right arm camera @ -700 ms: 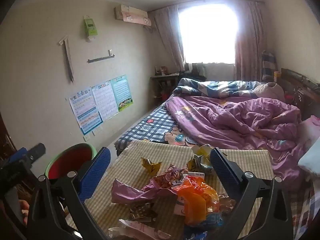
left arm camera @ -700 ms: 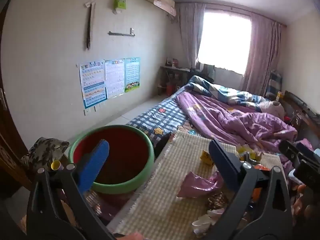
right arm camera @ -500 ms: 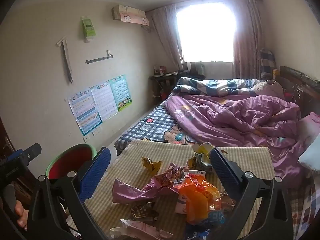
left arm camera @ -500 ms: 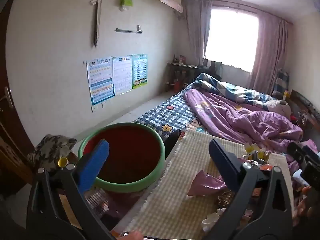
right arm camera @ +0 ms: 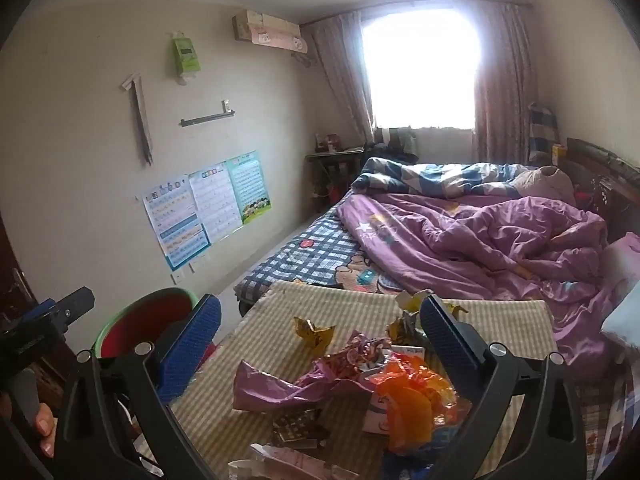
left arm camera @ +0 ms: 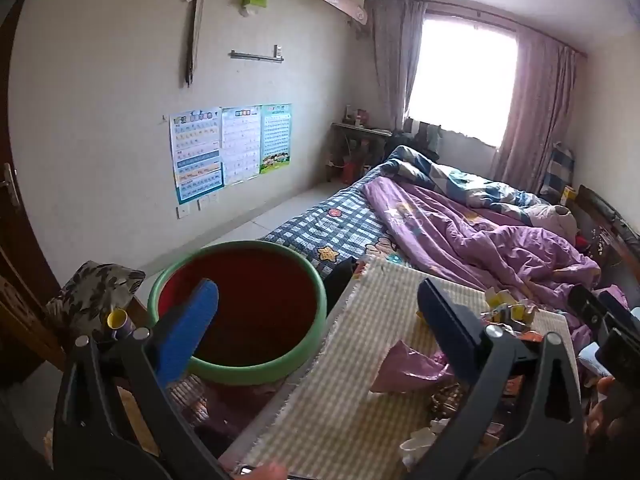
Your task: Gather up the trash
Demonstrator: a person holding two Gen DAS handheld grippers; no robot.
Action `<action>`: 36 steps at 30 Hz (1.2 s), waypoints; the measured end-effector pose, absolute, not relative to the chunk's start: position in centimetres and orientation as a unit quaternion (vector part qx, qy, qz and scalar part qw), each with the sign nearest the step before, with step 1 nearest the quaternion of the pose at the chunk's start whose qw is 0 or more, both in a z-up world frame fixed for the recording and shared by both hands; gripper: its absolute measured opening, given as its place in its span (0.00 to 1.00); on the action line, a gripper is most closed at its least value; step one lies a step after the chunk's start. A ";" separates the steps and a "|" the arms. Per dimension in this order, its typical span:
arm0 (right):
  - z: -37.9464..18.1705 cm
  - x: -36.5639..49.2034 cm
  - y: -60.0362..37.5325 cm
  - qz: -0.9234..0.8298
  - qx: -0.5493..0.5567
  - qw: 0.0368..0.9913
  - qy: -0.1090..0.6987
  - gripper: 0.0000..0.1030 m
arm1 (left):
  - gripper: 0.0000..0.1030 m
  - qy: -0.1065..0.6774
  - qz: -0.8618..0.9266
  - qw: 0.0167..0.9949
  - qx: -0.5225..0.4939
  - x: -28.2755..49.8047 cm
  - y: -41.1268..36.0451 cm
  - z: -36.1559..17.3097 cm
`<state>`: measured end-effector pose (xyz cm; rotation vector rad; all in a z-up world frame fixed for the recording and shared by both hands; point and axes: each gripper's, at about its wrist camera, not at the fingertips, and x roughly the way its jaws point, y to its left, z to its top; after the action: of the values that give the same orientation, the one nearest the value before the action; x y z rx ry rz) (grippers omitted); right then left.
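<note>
Listing item one: trash pile (right arm camera: 372, 384) of crumpled wrappers, lower centre of the right wrist view, lying on a checked mat (right arm camera: 352, 312). Components: purple foil wrapper (right arm camera: 276, 388), orange plastic bag (right arm camera: 412, 400), yellow wrapper (right arm camera: 312, 330). Handling, judged: very light, soft, crinkly, likely slippery; best pinched at a bunched fold, not a flat edge. Right gripper (right arm camera: 320, 336): fingers spread wide, nothing grasped. Left gripper (left arm camera: 320, 312): likewise released, empty. Receptacle: green-rimmed red basin (left arm camera: 240, 308), lower left of the left wrist view, beside the mat.
</note>
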<state>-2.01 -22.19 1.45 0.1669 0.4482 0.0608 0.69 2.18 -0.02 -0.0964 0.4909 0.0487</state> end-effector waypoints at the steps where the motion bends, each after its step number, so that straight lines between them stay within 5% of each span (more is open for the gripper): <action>1: 1.4 -2.0 -22.1 0.032 0.083 0.971 0.222 0.93 | 0.95 0.244 0.027 0.968 -0.049 0.8 2.4 -0.1; 36: 0.6 -1.3 -21.2 0.037 0.081 0.969 0.231 0.93 | 0.95 0.272 0.028 0.960 -0.065 1.9 3.2 -1.2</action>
<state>-1.26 -21.21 0.57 0.1632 0.4669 0.0755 1.95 3.23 -1.17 -0.1328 0.5516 0.0569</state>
